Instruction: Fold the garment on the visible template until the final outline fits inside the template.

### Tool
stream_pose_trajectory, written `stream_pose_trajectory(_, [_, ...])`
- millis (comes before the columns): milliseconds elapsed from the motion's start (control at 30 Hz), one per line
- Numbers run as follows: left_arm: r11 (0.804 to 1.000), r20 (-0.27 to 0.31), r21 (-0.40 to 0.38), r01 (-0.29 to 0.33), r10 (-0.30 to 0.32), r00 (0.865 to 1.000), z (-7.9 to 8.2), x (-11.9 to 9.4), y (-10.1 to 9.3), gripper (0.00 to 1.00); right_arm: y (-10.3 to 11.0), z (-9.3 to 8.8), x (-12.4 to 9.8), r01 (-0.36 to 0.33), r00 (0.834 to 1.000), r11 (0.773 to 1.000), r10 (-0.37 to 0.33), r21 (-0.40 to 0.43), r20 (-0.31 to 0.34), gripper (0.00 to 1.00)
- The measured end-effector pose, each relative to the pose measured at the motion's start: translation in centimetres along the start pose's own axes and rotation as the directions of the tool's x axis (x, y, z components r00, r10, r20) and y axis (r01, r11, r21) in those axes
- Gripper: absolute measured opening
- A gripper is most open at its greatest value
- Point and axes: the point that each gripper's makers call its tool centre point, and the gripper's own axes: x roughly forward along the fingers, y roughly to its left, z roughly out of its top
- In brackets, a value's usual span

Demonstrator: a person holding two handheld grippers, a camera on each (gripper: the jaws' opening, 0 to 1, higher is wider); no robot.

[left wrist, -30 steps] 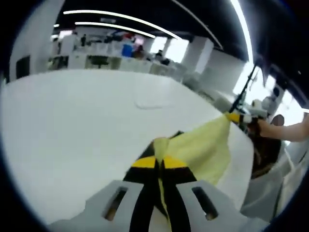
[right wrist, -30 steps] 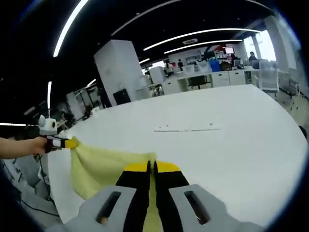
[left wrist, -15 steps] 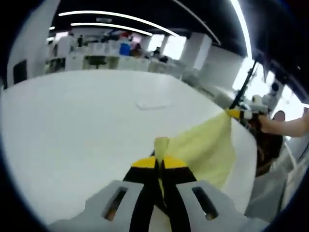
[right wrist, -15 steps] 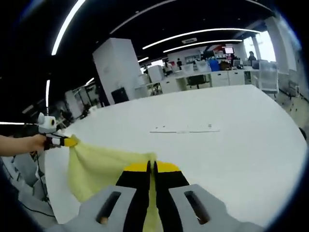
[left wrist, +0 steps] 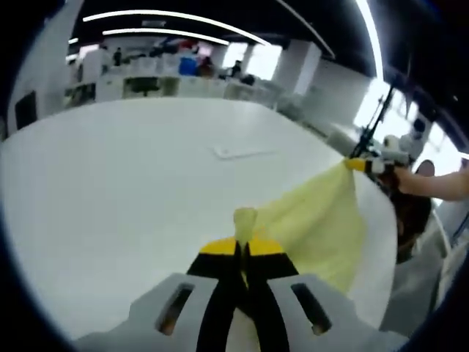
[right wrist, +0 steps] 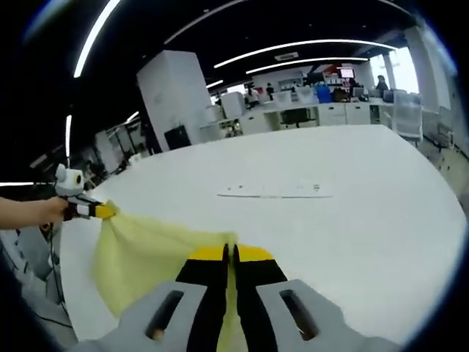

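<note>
Left gripper view: the left gripper (left wrist: 241,253) rises from the bottom edge, its black, yellow-tipped jaws pressed together on a bunched corner of the pale yellow garment (left wrist: 315,220), a tuft of which stands up just past the tips. From there the cloth stretches rightward, off the surface, to the right gripper (left wrist: 360,165), whose yellow tip pinches the far corner; a hand (left wrist: 410,180) and bare forearm hold it from the right edge.

Right gripper view: the left gripper (right wrist: 95,211) enters from the left, held by a hand (right wrist: 51,210), its yellow tip closed on one corner of the garment (right wrist: 143,253). The cloth sags between that corner and the right gripper (right wrist: 232,257) at bottom centre, whose jaws are clamped on the other corner.

Setting: a broad white table (left wrist: 124,183) lies beneath and beyond the cloth. The template (right wrist: 275,191) appears on it as a faint, thin rectangular outline, well apart from the garment; its detail is too small to make out. Behind stand a white pillar (right wrist: 176,99), rows of desks (right wrist: 322,111) and long ceiling light strips (left wrist: 176,16).
</note>
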Motion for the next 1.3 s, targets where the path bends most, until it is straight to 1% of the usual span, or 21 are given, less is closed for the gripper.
stream_pose_trajectory(267, [1.0,-0.027,-0.017,0.004,-0.004,1.0,-0.5,1.8,1.0,0.0,-1.4,-1.1,1.7,0.011,0.999,1.0,-0.011,0.001,-0.031,0.03])
stream_pose_trajectory(533, [0.999,-0.063,-0.043,0.002,-0.004,0.998,-1.7,3.2,2.1,0.0,-2.2,-2.3,3.2,0.015,0.998,1.0,-0.014,0.002,-0.063,0.03])
stream_pose_trajectory(700, [0.999,-0.092,-0.053,0.001,-0.006,0.996,-2.9,4.1,2.8,0.0,-2.9,-3.7,4.3,0.022,0.995,1.0,-0.021,0.01,-0.099,0.03])
stream_pose_trajectory(833, [0.999,-0.103,-0.053,-0.003,-0.002,0.995,-3.4,4.6,3.1,0.0,-3.2,-4.2,4.8,0.029,0.993,0.999,-0.028,0.013,-0.11,0.03])
stream_pose_trajectory(1033, [0.998,-0.12,-0.06,-0.009,0.002,0.993,-4.1,5.2,3.5,0.0,-3.5,-5.0,5.1,0.035,0.991,0.999,-0.032,0.015,-0.129,0.03])
stream_pose_trajectory(1200, [0.998,-0.132,-0.064,-0.021,0.012,0.991,-4.7,5.7,3.7,0.0,-3.6,-5.8,5.2,0.041,0.988,0.999,-0.042,-0.01,-0.15,0.03])
stream_pose_trajectory(1300, [0.997,-0.141,-0.067,-0.028,0.018,0.99,-5.1,5.9,3.8,0.0,-3.8,-6.3,5.4,0.047,0.986,0.999,-0.047,-0.003,-0.158,0.03])
